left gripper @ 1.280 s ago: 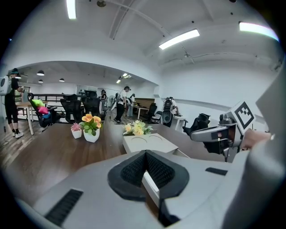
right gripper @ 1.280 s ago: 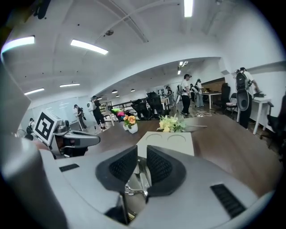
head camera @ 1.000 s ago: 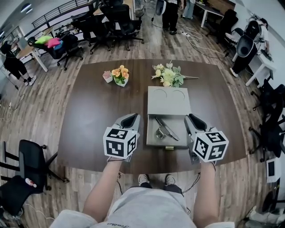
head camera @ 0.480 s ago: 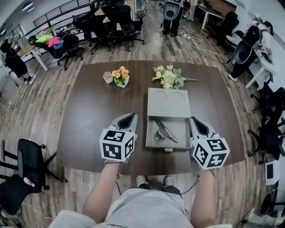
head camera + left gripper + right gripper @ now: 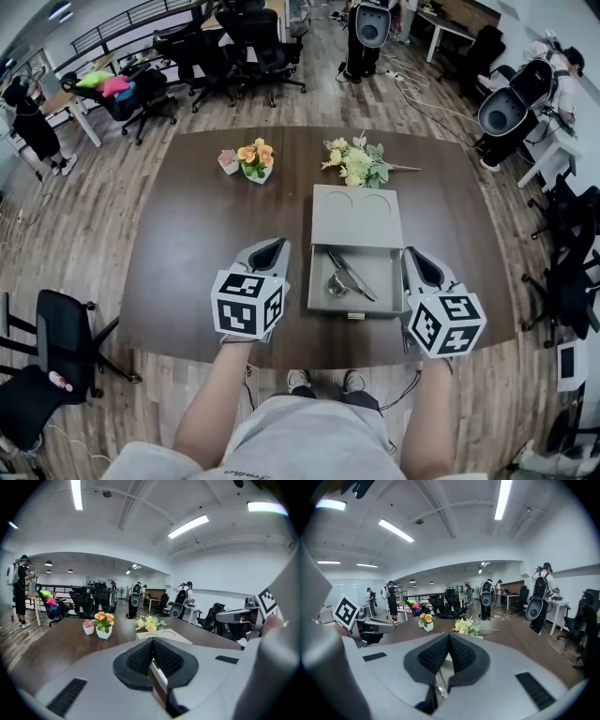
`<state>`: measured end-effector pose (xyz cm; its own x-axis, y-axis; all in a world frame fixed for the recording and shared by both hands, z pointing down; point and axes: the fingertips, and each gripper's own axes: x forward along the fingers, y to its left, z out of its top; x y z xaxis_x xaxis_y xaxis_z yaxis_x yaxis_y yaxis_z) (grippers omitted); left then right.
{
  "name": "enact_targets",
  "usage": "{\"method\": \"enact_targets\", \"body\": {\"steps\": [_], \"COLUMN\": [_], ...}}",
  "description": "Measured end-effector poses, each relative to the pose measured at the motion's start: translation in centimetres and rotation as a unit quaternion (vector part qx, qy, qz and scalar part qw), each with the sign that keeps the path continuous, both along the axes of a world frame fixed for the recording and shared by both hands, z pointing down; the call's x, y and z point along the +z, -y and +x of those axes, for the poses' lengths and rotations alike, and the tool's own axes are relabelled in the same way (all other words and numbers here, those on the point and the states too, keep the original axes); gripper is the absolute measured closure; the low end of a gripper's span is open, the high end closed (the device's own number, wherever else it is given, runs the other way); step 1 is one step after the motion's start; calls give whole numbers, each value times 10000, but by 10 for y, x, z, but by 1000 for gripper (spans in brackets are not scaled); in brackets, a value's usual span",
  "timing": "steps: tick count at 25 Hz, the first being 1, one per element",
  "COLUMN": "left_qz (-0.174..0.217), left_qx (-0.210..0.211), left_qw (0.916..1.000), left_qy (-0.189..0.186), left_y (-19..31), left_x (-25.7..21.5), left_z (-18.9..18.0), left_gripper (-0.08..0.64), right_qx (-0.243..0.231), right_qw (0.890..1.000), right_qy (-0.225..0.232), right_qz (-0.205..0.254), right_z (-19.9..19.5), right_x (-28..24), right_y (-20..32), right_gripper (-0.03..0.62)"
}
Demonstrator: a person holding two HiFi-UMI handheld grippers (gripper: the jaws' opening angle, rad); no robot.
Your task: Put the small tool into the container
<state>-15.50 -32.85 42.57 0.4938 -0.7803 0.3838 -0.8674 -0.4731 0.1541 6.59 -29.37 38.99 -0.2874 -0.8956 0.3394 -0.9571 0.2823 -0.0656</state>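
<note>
Jaws on both the left gripper (image 5: 270, 249) and the right gripper (image 5: 416, 261) are pressed together on nothing, flanking the open grey container (image 5: 386, 277) at centre frame on the dark surface (image 5: 187, 234). Inside it lies the small tool (image 5: 349, 275), so the task looks done.
</note>
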Motion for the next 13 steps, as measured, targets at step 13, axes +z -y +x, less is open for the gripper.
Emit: {"method": "enact_targets", "body": {"steps": [13], "left_qz": [-63], "left_qx": [39], "left_qw": [10000], "left_qy": [-17], "left_y": [0], "left_x": [7], "left_z": [2], "left_gripper": [561], "right_qx": [-19], "right_qw": [10000], "right_qy": [64], "right_qz": [-5], "right_z": [-3], "right_x": [2], "right_y": [2], "right_gripper": [588]}}
